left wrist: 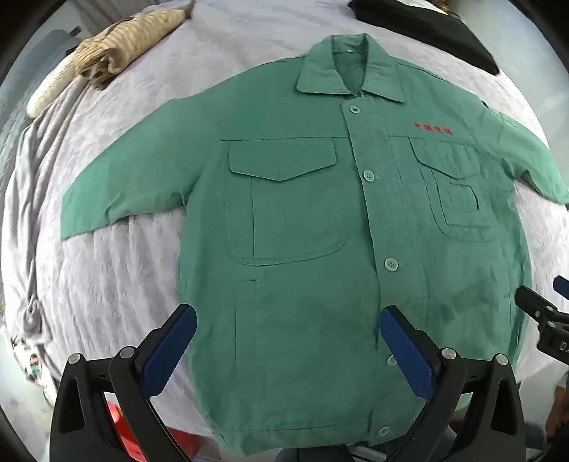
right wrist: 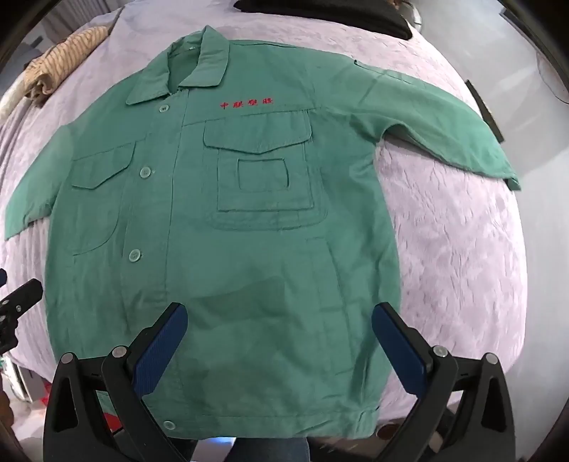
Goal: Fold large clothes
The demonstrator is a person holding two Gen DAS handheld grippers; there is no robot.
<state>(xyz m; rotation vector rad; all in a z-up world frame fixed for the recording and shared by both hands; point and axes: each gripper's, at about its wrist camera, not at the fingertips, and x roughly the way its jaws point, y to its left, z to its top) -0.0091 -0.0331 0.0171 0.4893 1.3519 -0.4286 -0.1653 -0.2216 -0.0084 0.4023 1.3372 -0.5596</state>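
Observation:
A green work jacket (left wrist: 302, 227) (right wrist: 220, 227) lies flat and buttoned on a lilac bed cover (left wrist: 117, 270) (right wrist: 448, 248), collar far, hem near, both sleeves spread out to the sides. Red embroidered characters (right wrist: 246, 103) sit above one chest pocket. My left gripper (left wrist: 288, 316) hovers open above the lower front of the jacket near the button line, nothing between its blue pads. My right gripper (right wrist: 279, 314) hangs open over the lower part of the other front panel, also empty. The right gripper's tip (left wrist: 537, 305) shows at the left wrist view's edge.
A striped beige cloth (left wrist: 128, 42) (right wrist: 60, 60) is bundled at the far left of the bed. A black item (left wrist: 434, 28) (right wrist: 320, 14) lies at the far edge beyond the collar. Red objects (left wrist: 124, 426) show below the bed's near edge.

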